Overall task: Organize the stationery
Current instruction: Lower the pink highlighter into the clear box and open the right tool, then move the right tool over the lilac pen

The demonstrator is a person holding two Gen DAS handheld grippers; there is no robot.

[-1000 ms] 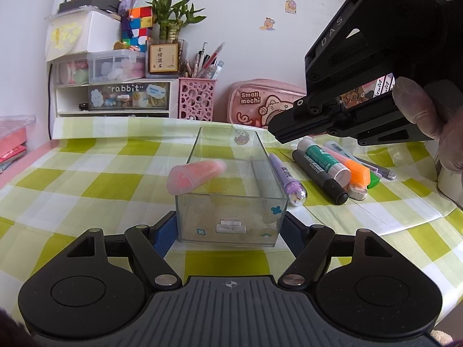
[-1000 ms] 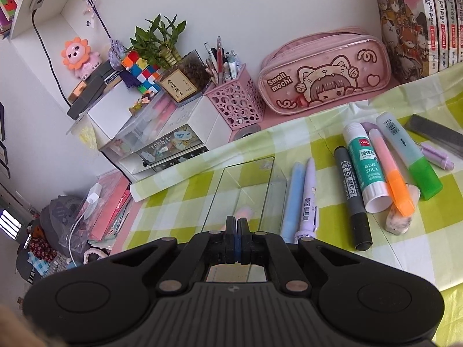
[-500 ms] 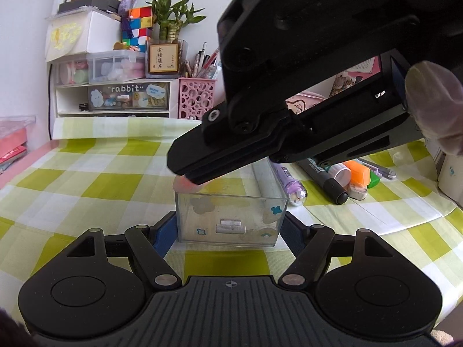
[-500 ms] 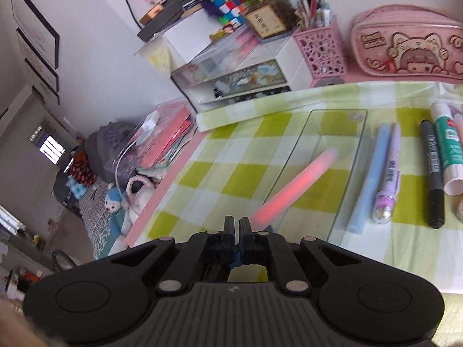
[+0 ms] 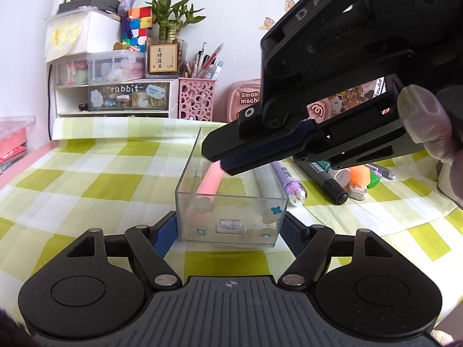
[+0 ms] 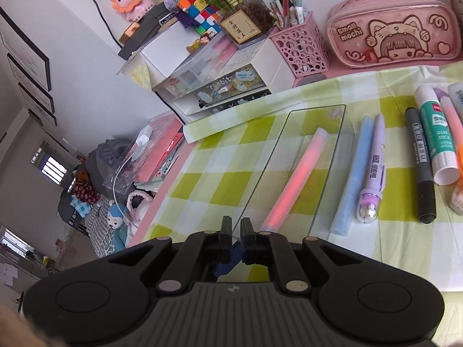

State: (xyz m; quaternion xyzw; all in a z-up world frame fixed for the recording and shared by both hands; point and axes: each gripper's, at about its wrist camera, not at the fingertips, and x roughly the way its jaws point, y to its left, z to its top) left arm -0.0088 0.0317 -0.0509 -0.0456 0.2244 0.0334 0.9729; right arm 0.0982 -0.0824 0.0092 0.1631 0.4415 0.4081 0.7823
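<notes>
A clear plastic box (image 5: pixel 230 219) stands on the checked cloth, held at its near end between my left gripper's (image 5: pixel 230 232) fingers. A pink highlighter (image 5: pixel 209 180) lies inside it, also seen in the right wrist view (image 6: pixel 298 177) within the box (image 6: pixel 338 144). My right gripper (image 6: pixel 235 227) hovers above the box's near left edge, jaws slightly apart and empty; it shows in the left wrist view (image 5: pixel 222 160). Right of the box lie a blue pen (image 6: pixel 354 176), a purple pen (image 6: pixel 374 170), a black marker (image 6: pixel 419 167) and a glue stick (image 6: pixel 437 138).
A pink pencil case (image 6: pixel 393 40), a pink pen holder (image 6: pixel 301 49) and white drawers (image 6: pixel 225 81) stand along the wall. Orange and green highlighters (image 5: pixel 364 177) lie at the right. The table's left edge (image 6: pixel 162 193) drops toward clutter on the floor.
The pink highlighter left my right gripper and now lies inside the box. My right gripper opened slightly and pulled back to the right, above the box. The left gripper stayed still.
</notes>
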